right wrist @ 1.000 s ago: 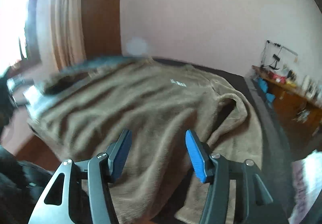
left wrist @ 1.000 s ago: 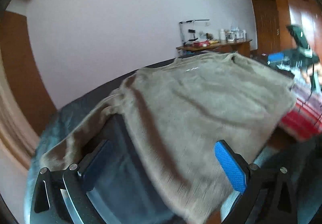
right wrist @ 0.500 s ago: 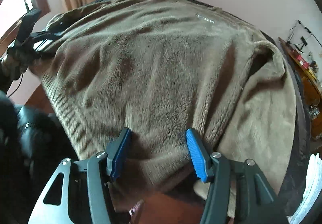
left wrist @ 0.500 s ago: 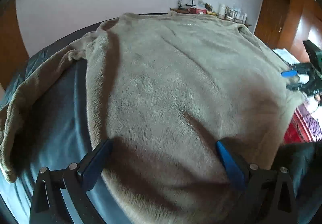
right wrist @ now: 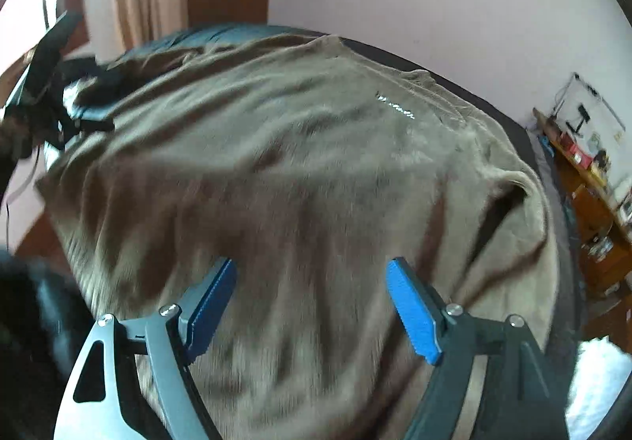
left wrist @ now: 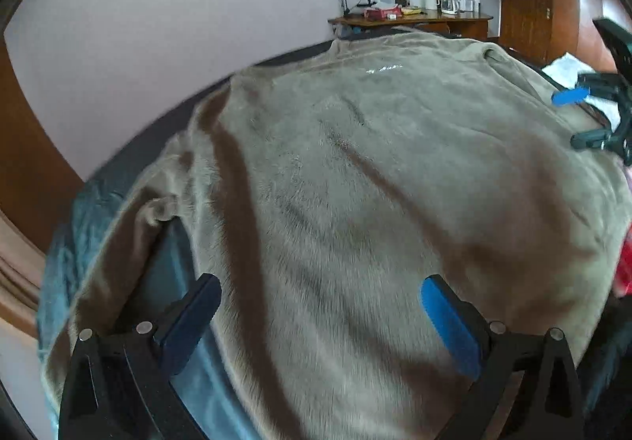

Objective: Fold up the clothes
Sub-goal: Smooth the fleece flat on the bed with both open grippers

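Observation:
A taupe fleece sweater (left wrist: pixel 375 183) lies spread flat on the bed, collar towards the far wall, hem nearest me. My left gripper (left wrist: pixel 318 286) hovers wide open over the hem on the left-sleeve side, with only flat cloth below the pads. In the right wrist view the same sweater (right wrist: pixel 296 163) fills the frame. My right gripper (right wrist: pixel 312 266) is over the hem on the other side, its jaws opening, with fleece beneath them and nothing pinched. Each gripper shows in the other's view: the right gripper (left wrist: pixel 580 118) and, blurred, the left gripper (right wrist: pixel 85 106).
A dark blue sheet (left wrist: pixel 79 226) covers the bed under the sweater. One sleeve (left wrist: pixel 130 242) trails down the left side and the other sleeve (right wrist: pixel 513 242) is bunched on the right. A cluttered wooden desk (left wrist: pixel 414 19) stands by the far wall. Red fabric (left wrist: pixel 624 266) lies past the right edge.
Both grippers tilted down and came lower over the sweater, which settled flat onto the bed. The right gripper's fingers spread wider apart. The left gripper stayed wide open.

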The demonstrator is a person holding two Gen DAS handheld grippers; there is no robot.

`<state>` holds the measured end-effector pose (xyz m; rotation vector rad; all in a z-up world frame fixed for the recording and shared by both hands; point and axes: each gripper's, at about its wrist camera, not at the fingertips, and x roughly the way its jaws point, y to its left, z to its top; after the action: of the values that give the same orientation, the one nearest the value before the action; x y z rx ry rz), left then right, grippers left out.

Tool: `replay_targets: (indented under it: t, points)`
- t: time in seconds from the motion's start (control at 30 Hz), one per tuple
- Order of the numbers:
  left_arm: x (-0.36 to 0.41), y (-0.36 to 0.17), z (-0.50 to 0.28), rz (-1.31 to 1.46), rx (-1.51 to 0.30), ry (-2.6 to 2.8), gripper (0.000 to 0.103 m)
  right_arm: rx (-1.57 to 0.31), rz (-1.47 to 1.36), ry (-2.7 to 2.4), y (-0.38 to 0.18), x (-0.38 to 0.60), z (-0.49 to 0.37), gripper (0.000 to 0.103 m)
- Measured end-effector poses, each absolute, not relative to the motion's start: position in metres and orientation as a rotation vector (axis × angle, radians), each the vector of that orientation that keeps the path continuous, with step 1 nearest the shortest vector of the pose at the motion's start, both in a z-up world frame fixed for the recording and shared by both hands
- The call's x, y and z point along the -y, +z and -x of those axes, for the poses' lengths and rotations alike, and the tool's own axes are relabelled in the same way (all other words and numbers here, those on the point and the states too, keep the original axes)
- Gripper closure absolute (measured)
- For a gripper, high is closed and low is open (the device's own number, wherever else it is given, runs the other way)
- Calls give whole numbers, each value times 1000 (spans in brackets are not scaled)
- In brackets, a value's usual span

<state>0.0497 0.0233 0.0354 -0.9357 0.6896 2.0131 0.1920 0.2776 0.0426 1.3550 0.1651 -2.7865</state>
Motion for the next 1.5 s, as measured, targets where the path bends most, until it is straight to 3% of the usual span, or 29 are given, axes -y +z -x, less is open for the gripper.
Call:
replay_targets:
  t: [0.13,0.2,0.33,0.47,0.67,0.83,0.93,1.13,1.27,1.37,1.5]
  points:
    - [-25,7,-22,1106,-628,1957,0,-139,-1557,-2693,6,-282,-169,21]
    - [-11,4,-6,1172,-528,1930,0,-77,-1539,-2679,-1,-290,-182,16]
    - [6,19,28,1251,-299,1940,0,-92,-1564,-2642,-9,-293,-198,14]
    - [-1,40,70,1283,-127,2005,0,-88,-1534,-2677,-1,-295,-188,13]
    - [-46,48,145,1344,55,1993,0,68,-1370,-2900,39,-333,-139,13]
    - [-87,27,195,1444,-29,2054,0,394,-1432,-2969,53,-398,-88,11]
    - [-98,11,217,1487,-37,2083,0,531,-1478,-2946,49,-427,-55,5]
    - [-106,0,246,1459,-76,2248,0,446,-1575,-2946,22,-448,17,2]
    - [-109,-6,256,1404,-259,2394,0,548,-1707,-2930,-11,-474,40,0]
    - [-104,-6,265,1383,-246,2417,0,422,-1742,-3001,-15,-481,49,0]
    - [-98,-7,283,1369,-217,2451,0,423,-1775,-3033,-15,-499,64,0]
